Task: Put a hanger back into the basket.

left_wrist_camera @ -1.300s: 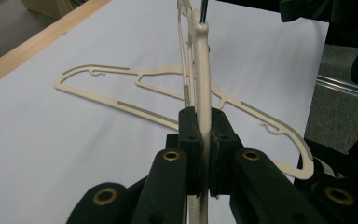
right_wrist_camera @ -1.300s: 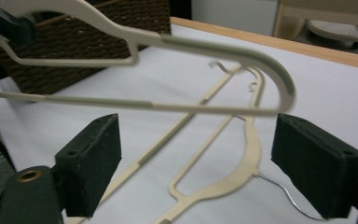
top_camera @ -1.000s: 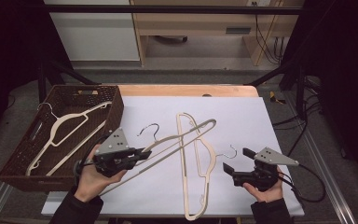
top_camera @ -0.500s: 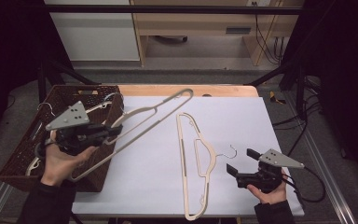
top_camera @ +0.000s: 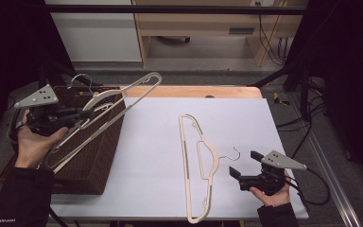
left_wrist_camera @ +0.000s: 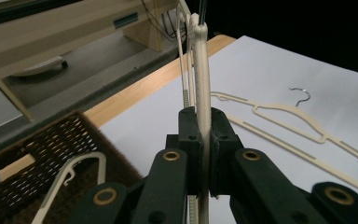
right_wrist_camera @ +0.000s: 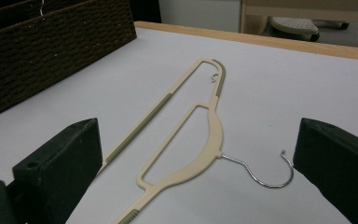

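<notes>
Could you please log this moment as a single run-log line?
left gripper: shut on raised hanger, over basket | right gripper: open, jaws just opening, empty | second hanger: flat on table

A white sheet [top_camera: 160, 156] covers most of the bench [top_camera: 194, 91], whose wooden edge shows along the far side. Beyond it stands pale wooden furniture [top_camera: 203, 23] on a grey floor, with a white cabinet [top_camera: 92, 33] to its left. Dark cables [top_camera: 267, 33] hang behind at the right, and black frame bars [top_camera: 170, 8] cross the top.
</notes>
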`<state>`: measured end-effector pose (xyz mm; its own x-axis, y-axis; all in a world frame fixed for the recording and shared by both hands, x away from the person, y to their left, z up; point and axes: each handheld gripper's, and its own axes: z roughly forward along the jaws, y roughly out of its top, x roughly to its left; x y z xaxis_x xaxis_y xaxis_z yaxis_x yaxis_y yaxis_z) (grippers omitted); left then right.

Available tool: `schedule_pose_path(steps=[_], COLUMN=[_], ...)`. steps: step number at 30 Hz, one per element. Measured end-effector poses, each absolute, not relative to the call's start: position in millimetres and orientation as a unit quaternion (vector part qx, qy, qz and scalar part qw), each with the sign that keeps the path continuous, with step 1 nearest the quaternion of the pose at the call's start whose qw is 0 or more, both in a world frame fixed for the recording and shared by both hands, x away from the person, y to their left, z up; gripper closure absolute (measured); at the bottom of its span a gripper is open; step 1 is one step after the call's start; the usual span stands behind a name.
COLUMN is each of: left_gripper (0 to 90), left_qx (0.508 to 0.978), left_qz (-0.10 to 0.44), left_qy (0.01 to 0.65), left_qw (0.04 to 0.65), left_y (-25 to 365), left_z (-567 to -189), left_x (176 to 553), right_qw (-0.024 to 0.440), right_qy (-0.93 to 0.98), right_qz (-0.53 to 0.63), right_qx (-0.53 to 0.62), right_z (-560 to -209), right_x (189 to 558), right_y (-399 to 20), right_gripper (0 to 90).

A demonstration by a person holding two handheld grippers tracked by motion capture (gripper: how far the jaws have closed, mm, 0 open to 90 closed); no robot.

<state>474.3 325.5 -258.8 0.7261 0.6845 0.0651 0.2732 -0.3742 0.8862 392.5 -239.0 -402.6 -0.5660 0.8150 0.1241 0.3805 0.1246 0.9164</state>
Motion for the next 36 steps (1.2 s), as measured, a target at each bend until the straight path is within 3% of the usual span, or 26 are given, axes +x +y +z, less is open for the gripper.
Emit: schedule_pose_path(steps=[21,36], left_gripper=[86.0,86.0], left_qx=[0.776,0.766], left_qz=[0.213,0.196], left_qy=[0.377,0.418], left_qw=[0.458,0.448], left_y=[420,450], left_z=[-301,-327], left_x=[495,496], right_qw=[0.210,0.207], right_qy=[0.722,0.726], right_qz=[0.512,0.510], right_qx=[0.414,0.414], right_z=[-403,-405], right_x=[393,394], right_y=[-237,-235], right_gripper=[1.8,1.8])
